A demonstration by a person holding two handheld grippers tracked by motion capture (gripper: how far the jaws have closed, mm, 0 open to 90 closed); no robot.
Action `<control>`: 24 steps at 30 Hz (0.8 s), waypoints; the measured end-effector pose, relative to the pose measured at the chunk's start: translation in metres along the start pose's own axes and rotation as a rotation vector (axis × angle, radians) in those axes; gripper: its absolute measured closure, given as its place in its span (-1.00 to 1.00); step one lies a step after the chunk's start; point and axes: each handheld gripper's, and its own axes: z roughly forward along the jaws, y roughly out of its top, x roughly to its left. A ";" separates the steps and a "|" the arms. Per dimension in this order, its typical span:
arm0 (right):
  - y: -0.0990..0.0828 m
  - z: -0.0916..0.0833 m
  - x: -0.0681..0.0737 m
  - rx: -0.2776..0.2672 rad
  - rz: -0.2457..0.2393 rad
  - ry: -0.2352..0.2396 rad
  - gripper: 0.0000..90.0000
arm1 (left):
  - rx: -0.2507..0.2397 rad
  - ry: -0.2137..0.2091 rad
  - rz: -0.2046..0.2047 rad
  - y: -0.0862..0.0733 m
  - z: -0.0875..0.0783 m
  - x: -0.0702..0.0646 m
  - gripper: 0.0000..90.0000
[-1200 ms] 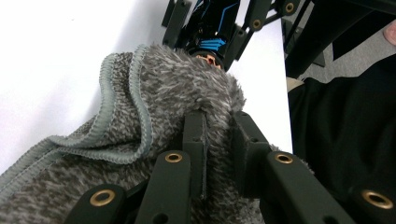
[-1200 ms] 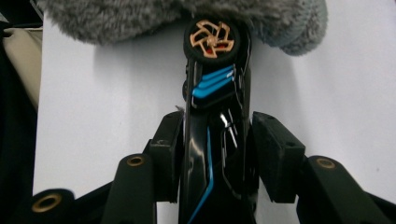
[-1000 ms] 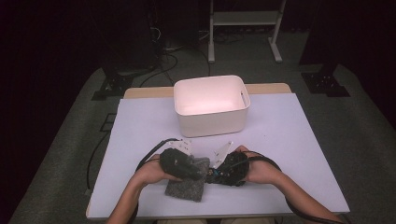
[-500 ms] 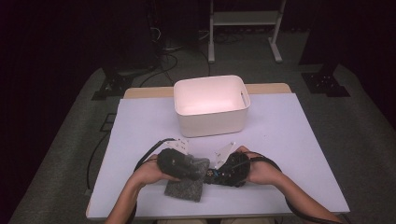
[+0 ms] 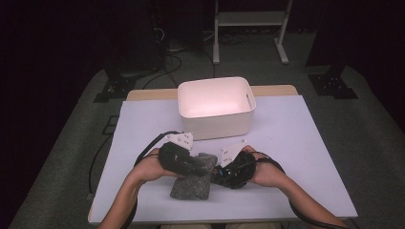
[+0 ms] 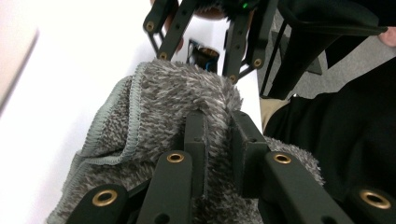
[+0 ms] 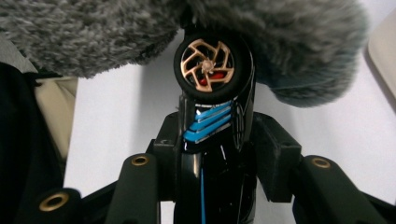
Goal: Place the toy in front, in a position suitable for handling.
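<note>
No words or brand names are showing clearly on anything here.

The left gripper [image 5: 200,164] is pinching a fluffy grey cloth [image 5: 192,187] near the front edge of the table [image 5: 305,143]. In the left gripper view, its two black jaws are squeezing a fold of the cloth [image 6: 187,98] tightly, and a stitched hem is running down the side. That view is also showing the right gripper [image 6: 205,51] farther off, at the top.

The right gripper [image 5: 224,174] is gripping a black toy car [image 7: 212,140]. In the right gripper view, the jaws are pressing on both sides of the car. The car is pointing up, with a gold wheel and three blue stripes. Its top end is poking into the cloth [image 7: 280,46]. From the high view, the car is too hidden between the grippers to make out.

A white bin [image 5: 216,106] is sitting behind the hands, near the far edge of the table. The cloth is lying well apart from it.
</note>
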 end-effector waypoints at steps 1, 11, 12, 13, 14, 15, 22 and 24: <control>-0.001 -0.001 0.000 -0.004 0.002 -0.003 0.25 | 0.000 0.001 -0.004 0.000 0.000 0.000 0.75; -0.014 -0.007 0.001 -0.056 0.030 -0.004 0.25 | 0.010 -0.007 -0.014 0.001 0.003 0.001 0.76; -0.013 -0.007 0.001 -0.062 0.024 -0.004 0.25 | 0.013 -0.003 0.001 0.004 0.000 0.000 0.76; -0.011 -0.007 0.002 -0.073 0.026 -0.005 0.25 | 0.007 0.000 0.006 0.007 -0.003 -0.002 0.76; -0.009 -0.007 0.002 -0.091 0.033 -0.001 0.25 | 0.001 0.000 0.018 0.011 -0.006 -0.003 0.76; -0.007 -0.008 0.002 -0.109 0.033 0.007 0.25 | -0.001 0.000 0.026 0.014 -0.009 -0.004 0.76; -0.004 -0.004 0.004 -0.134 0.017 0.012 0.25 | 0.045 0.002 0.046 0.022 -0.006 -0.007 0.75; -0.010 -0.004 0.004 -0.129 0.026 0.011 0.25 | 0.050 -0.001 0.028 0.018 -0.001 -0.005 0.75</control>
